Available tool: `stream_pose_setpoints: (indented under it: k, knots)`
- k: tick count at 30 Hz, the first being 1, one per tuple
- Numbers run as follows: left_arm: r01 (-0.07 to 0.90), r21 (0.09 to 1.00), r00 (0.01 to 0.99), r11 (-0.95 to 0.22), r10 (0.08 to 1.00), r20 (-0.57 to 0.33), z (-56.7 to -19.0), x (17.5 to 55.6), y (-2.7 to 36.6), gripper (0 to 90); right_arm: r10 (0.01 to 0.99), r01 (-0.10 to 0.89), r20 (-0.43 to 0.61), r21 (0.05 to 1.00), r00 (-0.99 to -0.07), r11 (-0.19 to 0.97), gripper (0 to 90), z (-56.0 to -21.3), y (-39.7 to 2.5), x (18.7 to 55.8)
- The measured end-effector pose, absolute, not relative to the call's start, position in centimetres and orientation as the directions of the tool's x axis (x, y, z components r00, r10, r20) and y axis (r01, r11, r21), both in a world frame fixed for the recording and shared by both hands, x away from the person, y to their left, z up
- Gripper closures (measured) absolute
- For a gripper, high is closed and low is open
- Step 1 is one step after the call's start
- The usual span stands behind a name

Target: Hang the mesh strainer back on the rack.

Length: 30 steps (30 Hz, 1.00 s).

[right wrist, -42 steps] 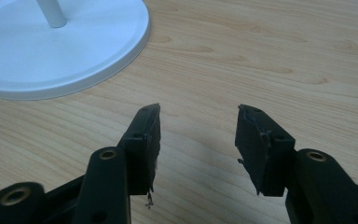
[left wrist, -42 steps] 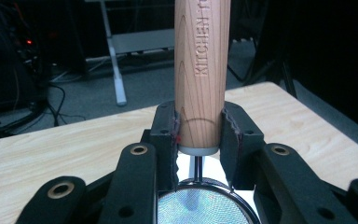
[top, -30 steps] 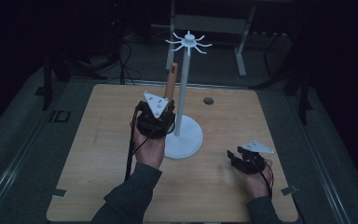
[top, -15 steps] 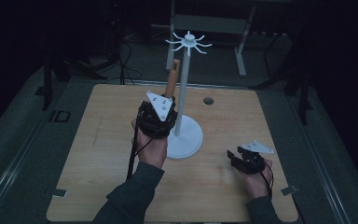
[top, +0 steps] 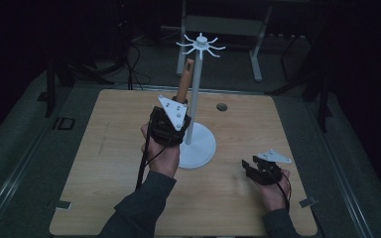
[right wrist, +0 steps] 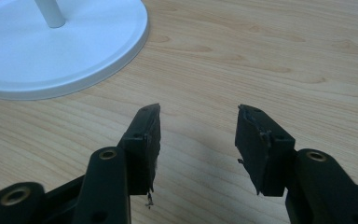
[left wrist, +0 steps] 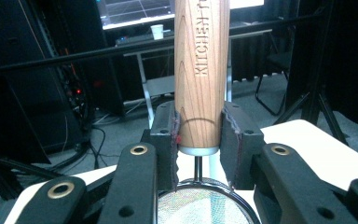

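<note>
My left gripper [top: 179, 105] is shut on the wooden handle [top: 185, 82] of a small strainer and holds it upright, just left of the pole of the white hook stand [top: 194, 104]. In the left gripper view the handle [left wrist: 201, 70] sits clamped between the pads [left wrist: 235, 135], and the mesh bowl [left wrist: 200, 206] hangs below them. The handle's tip is a little under the stand's ring of hooks [top: 201, 44]. My right gripper [top: 248, 166] rests open on the table at the front right, with nothing between its fingers [right wrist: 144, 133], near the stand's base [right wrist: 51, 51].
The wooden table [top: 104, 158] carries the stand's round base [top: 201, 153] at its middle and a small dark round spot [top: 222, 106] behind it. Tape marks [top: 62, 204] lie at the front corners. A metal frame [top: 218, 25] stands beyond the far edge.
My left gripper has carried the strainer handle slightly up and right, closer to the stand's pole. The right gripper has stayed put.
</note>
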<state>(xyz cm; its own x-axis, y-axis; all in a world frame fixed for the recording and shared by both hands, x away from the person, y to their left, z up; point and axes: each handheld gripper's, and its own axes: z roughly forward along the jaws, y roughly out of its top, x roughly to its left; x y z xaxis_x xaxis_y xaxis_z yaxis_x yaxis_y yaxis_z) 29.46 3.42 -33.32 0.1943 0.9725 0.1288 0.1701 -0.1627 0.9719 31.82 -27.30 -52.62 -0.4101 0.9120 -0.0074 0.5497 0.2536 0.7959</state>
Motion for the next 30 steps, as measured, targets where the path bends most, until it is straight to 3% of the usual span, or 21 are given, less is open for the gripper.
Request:
stream_pose_setpoints:
  k: [30]
  knots:
    - [0.130,0.974,0.190,-0.188,0.968,0.162,-32.1,29.5,2.1,69.2,0.912,0.553,-0.001,0.795,-0.410,0.249,49.8,-52.7,-27.4,31.9]
